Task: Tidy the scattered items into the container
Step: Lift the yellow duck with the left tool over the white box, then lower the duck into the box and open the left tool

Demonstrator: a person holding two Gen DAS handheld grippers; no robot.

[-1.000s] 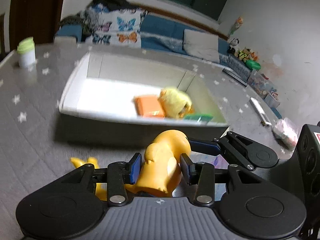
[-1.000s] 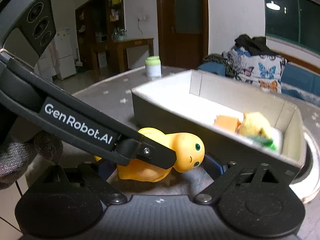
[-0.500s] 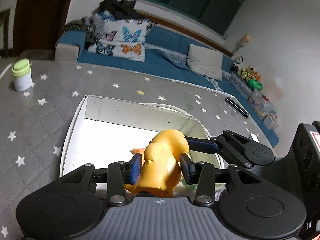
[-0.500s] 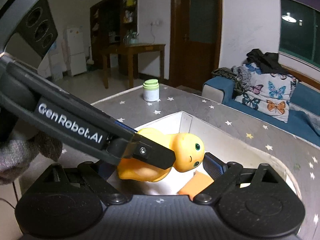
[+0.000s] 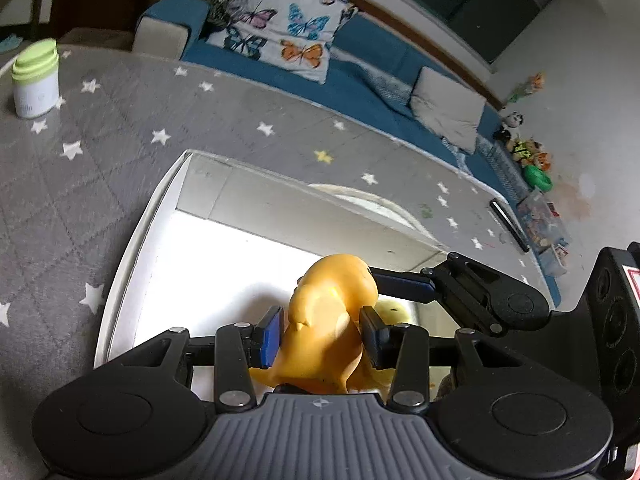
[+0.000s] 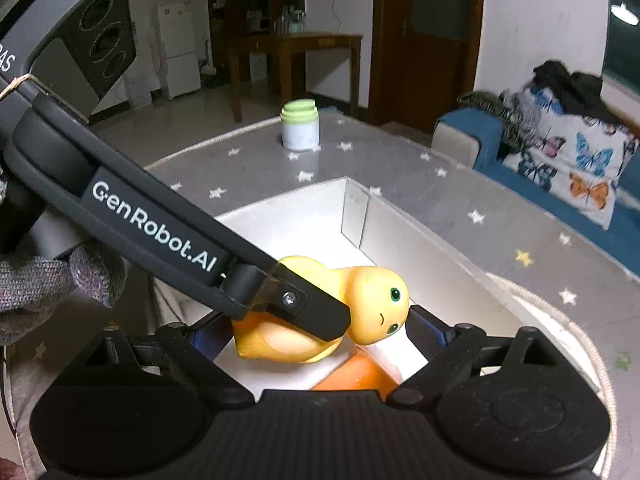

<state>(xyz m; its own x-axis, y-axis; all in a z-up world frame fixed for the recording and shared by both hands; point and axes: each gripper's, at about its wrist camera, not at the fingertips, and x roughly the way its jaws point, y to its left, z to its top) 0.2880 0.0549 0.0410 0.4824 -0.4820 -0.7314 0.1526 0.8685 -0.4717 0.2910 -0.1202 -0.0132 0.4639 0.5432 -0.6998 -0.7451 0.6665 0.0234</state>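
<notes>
Toy (image 5: pixel 326 332) sits pinched at its body between the blue pads of the left gripper (image 5: pixel 322 334), a yellow-orange rubber duck-like figure with green eyes, its head pointing forward and toward the right gripper (image 6: pixel 316 332). That second tool reaches in from the side with its fingers spread wide either side of the toy's head; its jaws do not look pressed against it, though whether a pad grazes it cannot be told. A second ago the toy hung low, just short of the near wall of the white box (image 5: pixel 132 248), level with the table; half a second ago it had risen above the rim; now it is over the inside of the box, with the bright floor directly beneath and ahead of the fingers. An orange block (image 6: pixel 356 376) and something pale yellow (image 5: pixel 394 312) lie in the box just below. Likely only the release remains for this item. Beyond the box, on the grey starred cloth (image 5: pixel 120 120), stands a green-lidded jar (image 5: pixel 34 78).
</notes>
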